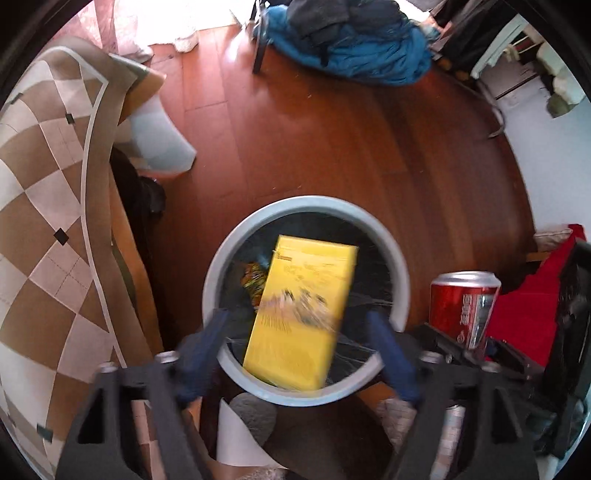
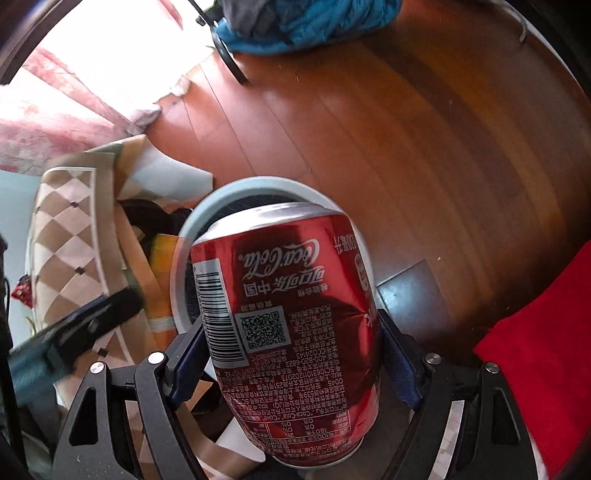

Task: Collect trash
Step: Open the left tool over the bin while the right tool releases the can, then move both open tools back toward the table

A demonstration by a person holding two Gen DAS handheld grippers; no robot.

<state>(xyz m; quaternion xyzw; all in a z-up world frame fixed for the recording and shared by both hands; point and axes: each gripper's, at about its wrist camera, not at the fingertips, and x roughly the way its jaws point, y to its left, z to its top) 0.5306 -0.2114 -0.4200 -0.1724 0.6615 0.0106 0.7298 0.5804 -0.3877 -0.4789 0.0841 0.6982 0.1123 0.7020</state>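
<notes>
- A yellow box [image 1: 303, 314] is seen blurred over the bin [image 1: 397, 258], between the wide-spread left gripper [image 1: 301, 354] fingers
- A can [image 2: 291, 325] is clamped by the right gripper [image 2: 291, 354], at 3 o'clock of the bin
- A checked cloth [image 1: 48, 206] lies at 9 o'clock, blue bedding [image 1: 354, 48] at 12

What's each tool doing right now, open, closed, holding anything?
Left tool: open, empty; the yellow box sits blurred between its fingers over the bin.
Right tool: closed on the red can.

Reddish wood floor [image 1: 332, 147], checkered cloth [image 1: 44, 184], bright window light [image 1: 192, 14]
</notes>
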